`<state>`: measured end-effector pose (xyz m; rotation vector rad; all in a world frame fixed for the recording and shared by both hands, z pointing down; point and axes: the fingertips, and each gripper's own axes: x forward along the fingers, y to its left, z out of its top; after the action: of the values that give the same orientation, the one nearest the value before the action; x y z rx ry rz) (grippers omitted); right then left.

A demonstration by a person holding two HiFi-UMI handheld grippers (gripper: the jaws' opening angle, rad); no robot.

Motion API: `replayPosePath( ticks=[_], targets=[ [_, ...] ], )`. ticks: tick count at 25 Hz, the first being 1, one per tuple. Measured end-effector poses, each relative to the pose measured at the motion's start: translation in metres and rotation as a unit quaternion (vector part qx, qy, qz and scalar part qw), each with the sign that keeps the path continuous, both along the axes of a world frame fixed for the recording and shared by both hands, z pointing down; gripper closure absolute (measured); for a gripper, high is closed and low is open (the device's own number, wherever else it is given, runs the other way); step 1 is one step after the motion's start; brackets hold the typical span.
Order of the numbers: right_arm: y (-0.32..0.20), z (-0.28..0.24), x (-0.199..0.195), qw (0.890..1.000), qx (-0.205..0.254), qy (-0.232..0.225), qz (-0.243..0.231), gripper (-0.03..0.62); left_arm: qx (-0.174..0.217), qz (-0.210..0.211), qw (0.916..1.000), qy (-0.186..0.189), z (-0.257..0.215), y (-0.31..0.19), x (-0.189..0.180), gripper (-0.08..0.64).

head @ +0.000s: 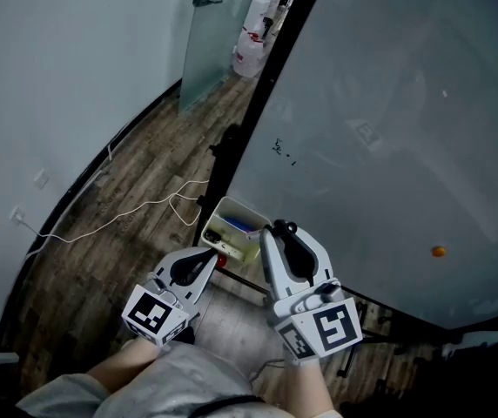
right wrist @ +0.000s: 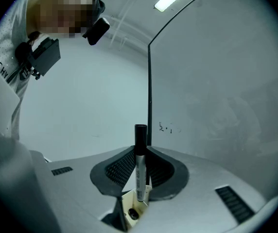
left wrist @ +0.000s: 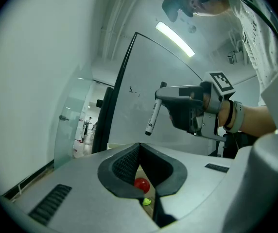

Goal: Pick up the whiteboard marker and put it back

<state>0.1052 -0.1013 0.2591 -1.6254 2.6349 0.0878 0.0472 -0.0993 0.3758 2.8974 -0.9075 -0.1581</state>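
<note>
A whiteboard marker (right wrist: 140, 171) with a black cap and grey barrel stands upright between the jaws of my right gripper (right wrist: 140, 152), which is shut on it. In the left gripper view the marker (left wrist: 152, 116) hangs tip down from the right gripper (left wrist: 161, 92), in front of the whiteboard (left wrist: 144, 106). In the head view the right gripper (head: 277, 229) hovers over a white tray (head: 232, 209) at the board's lower edge. My left gripper (head: 210, 255) sits beside it at the left, jaws shut and empty (left wrist: 140, 147).
The whiteboard (head: 388, 129) fills the right side, with a small scribble (head: 284, 151) and an orange magnet (head: 439, 252). The tray holds a blue item (head: 245, 226) and a red one (left wrist: 141, 184). A white cable (head: 144, 207) lies on the wood floor.
</note>
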Motion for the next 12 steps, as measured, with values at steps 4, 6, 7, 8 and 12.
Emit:
replayPosePath(
  ticks=[4,6,7,8,12],
  targets=[
    [-0.001,-0.001,0.000,1.000,0.000,0.000,0.001,0.515,0.000,0.006,1.0000,0.003,-0.001,-0.001,0.002,0.545],
    [-0.001,-0.001,0.000,1.000,0.000,0.001,0.002,0.515,0.002,0.010,0.9999,0.002,-0.001,-0.002,0.004,0.545],
    [-0.001,-0.001,0.000,1.000,0.001,0.002,0.002,0.514,0.003,0.012,0.9999,0.000,-0.002,-0.002,0.005,0.545],
    [-0.002,-0.001,0.000,1.000,0.001,0.003,0.002,0.515,0.004,0.014,0.9999,-0.003,-0.002,-0.001,0.006,0.545],
    [-0.002,0.000,0.001,1.000,0.000,0.003,0.003,0.515,0.004,0.025,0.9996,-0.007,0.000,0.000,0.011,0.545]
  ],
)
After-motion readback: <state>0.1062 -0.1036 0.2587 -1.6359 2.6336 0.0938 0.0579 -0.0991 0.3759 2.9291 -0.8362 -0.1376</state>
